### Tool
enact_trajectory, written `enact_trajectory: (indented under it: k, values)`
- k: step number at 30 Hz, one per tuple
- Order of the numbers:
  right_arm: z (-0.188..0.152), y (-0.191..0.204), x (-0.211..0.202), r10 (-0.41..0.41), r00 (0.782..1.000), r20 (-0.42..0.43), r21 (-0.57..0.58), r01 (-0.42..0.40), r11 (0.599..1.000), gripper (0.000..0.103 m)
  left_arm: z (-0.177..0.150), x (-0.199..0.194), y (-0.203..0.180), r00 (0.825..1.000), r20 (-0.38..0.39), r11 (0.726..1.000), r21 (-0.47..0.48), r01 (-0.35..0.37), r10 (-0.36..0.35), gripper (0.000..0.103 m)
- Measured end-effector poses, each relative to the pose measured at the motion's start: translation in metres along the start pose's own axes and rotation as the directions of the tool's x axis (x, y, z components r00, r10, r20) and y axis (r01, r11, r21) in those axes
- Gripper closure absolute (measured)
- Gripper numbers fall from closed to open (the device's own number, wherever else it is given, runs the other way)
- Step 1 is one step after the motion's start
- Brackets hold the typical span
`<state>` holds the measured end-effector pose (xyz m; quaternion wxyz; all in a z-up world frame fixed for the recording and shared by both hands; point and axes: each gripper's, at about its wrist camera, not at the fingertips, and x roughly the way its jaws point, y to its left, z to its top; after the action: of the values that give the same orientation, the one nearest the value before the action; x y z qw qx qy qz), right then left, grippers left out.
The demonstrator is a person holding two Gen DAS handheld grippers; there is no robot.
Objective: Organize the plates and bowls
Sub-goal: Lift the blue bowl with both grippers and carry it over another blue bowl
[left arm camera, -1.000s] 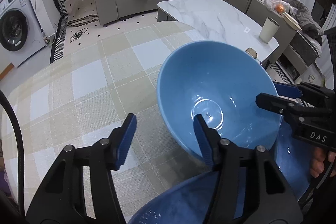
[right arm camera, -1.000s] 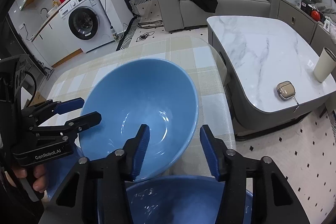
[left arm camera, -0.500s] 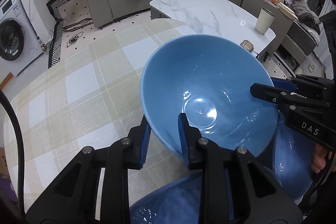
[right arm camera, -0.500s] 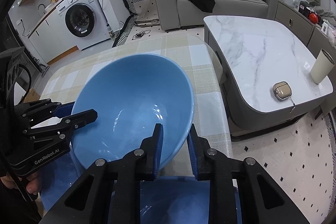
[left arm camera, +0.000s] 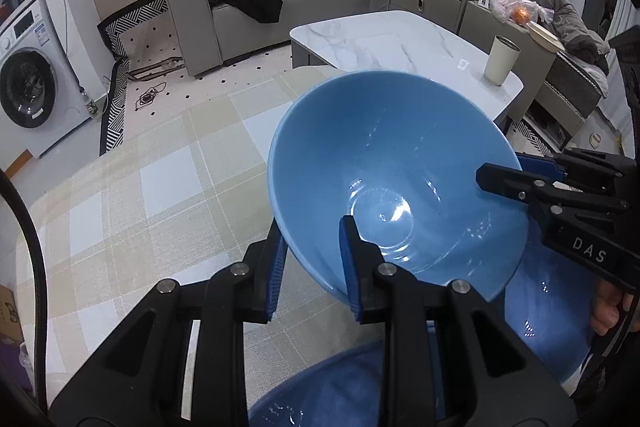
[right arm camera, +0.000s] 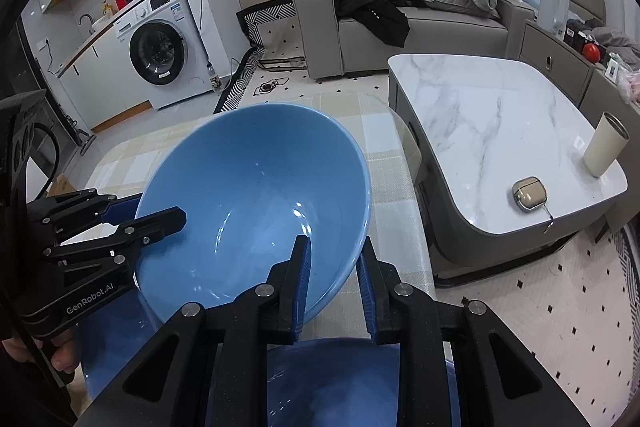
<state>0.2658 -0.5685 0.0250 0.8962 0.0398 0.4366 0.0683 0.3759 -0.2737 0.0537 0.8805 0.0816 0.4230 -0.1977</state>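
A large light-blue bowl hangs tilted above the checked tablecloth, held from two sides. My left gripper is shut on its near rim, one pad inside and one outside. In the same view my right gripper pinches the rim from the right. In the right wrist view the bowl fills the middle, with the right gripper shut on its near-right rim and the left gripper clamped on its left rim. Darker blue dishes lie beneath the bowl.
A marble coffee table stands close to the right of the dining table, bearing a cream cup and a small beige case. Farther off are a grey sofa with heaped clothes and a washing machine. A hand holds the right gripper.
Both grippers have gone from open around the bowl's rim to shut on it. The bowl has since come up a little off the dishes below.
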Motion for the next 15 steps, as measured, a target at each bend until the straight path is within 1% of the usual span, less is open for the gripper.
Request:
enact_trajectory:
  k: [4, 8, 15]
  values:
    - [0.001, 0.002, -0.008, 0.004, 1.0, 0.026, -0.002, -0.004, 1.0, 0.08, 0.003, -0.007, -0.001, 1.0, 0.02, 1.0, -0.016, 0.002, -0.001, 0.08]
    - [0.001, 0.002, -0.01, 0.004, 1.0, 0.025, -0.001, -0.004, 1.0, 0.08, 0.004, -0.012, -0.004, 1.0, 0.028, 1.0, -0.011, 0.001, -0.001, 0.08]
    - [-0.002, 0.0, -0.025, -0.008, 0.998, 0.058, 0.007, 0.007, 1.0, 0.08, 0.007, -0.028, -0.013, 0.998, 0.055, 1.0, -0.01, 0.003, -0.003, 0.08]
